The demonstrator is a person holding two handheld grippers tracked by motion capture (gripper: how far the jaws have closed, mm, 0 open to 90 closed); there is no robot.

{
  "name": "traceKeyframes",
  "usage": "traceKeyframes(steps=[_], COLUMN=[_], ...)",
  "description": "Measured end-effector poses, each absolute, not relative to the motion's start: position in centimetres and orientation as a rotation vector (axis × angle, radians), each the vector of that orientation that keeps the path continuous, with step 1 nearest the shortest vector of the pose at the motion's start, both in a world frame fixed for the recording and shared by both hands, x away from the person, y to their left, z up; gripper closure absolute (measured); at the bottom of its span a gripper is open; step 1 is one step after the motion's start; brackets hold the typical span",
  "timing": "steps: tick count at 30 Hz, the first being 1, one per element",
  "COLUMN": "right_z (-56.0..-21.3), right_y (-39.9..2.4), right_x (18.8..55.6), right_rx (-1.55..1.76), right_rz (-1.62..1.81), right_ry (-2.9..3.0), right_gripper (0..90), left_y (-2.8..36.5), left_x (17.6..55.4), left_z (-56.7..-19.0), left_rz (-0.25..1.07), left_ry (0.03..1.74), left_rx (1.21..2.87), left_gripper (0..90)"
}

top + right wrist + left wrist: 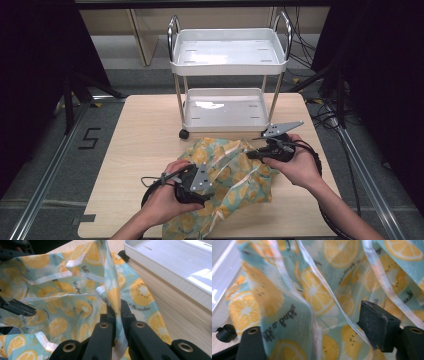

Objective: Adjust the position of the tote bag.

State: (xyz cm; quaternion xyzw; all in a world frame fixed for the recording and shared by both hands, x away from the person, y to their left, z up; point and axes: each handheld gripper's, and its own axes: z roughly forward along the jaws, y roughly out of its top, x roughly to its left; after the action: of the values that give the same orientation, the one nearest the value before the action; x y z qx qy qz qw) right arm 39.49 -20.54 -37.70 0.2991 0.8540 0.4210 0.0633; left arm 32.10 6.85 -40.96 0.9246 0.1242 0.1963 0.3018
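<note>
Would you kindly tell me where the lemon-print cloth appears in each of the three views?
High view: the lemon-print cloth lies at lower centre on the table, between the two grippers.
Left gripper view: the cloth hangs close across nearly the whole picture.
Right gripper view: the cloth spreads left and centre, one fold pinched in the jaws.
Shared landmark: the white cart.

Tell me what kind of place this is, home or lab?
Most likely a lab recording bay, not a home. A pale wooden table stands between floor rails with dark curtains around it, cables trail on the floor, and a floor mark reads 5. A white trolley stands at the table's far edge.
</note>
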Motion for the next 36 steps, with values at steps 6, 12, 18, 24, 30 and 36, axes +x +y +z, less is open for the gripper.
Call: traceKeyframes(steps=[6, 12, 18, 24, 30, 36], right_z=[-37.9, -38.1, -38.3, -38.1, -34.4, -33.2], right_y=[-20.4, -20.5, -20.9, -21.7, -22.5, -20.6], right_x=[39.9, 40.2, 40.9, 41.1, 38.9, 35.5], right_rx=[0.932, 0.945, 0.926, 0.877, 0.797, 0.607], right_rz=[1.254, 1.239, 1.231, 1.183, 1.227, 1.253], right_ry=[2.584, 2.608, 2.615, 2.573, 2.396, 2.499], right_gripper=[90.0, 90.0, 88.8, 69.8, 59.5, 62.3], left_y=[6.5, 7.7, 8.2, 6.8, 4.9, 3.6], left_x=[32.7, 35.1, 37.8, 40.5, 41.9, 42.7], left_z=[-41.2, -41.1, -40.0, -38.6, -38.4, -38.4], left_rz=[0.511, 0.457, 0.373, 0.369, 0.346, 0.330], left_ry=[0.300, 0.399, 0.500, 0.531, 0.538, 0.545], left_rx=[2.537, 2.492, 2.430, 2.396, 2.390, 2.386], left_gripper=[48.3, 83.3, 89.4, 89.6, 89.6, 89.6])
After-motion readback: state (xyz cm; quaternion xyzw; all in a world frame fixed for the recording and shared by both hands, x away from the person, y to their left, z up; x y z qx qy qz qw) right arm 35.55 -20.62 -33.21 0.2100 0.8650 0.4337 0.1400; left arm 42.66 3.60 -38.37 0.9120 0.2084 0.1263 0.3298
